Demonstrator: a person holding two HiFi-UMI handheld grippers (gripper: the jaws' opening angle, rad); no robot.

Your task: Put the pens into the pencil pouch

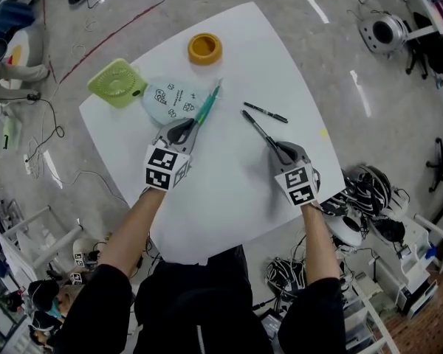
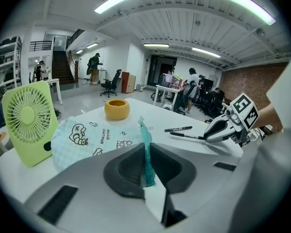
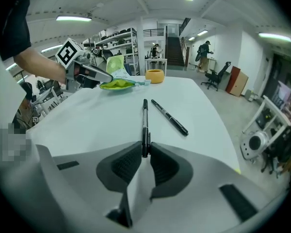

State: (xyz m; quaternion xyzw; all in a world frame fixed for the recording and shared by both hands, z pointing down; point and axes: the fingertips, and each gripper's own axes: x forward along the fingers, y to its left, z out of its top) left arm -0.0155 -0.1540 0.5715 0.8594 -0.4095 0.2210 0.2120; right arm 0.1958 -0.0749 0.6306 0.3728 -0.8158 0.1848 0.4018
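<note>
Pencil pouch [image 1: 166, 98]: flat near the bench's [image 1: 229, 190] far-left edge, beside green fan [image 1: 117, 83]. Teal strip [image 1: 205, 109] on the side facing mid-bench, probably the zipper edge, pinched in the almost-closed left tongs [image 1: 183, 131]. Black pen [image 1: 260, 130]: toward the right edge, clamped at its very end by the right tongs [image 1: 284, 153], tip apparently on the surface. Second black pen [image 1: 266, 113] just beyond, loose. Risks: end grip, so liable to pivot or slip on lifting; narrow pouch mouth, so liable to snag; loose pen easily nudged.

Two black pens [image 1: 265, 112], one pencil pouch [image 1: 166, 100], one green fan [image 1: 117, 83], one orange bowl [image 1: 205, 48].
</note>
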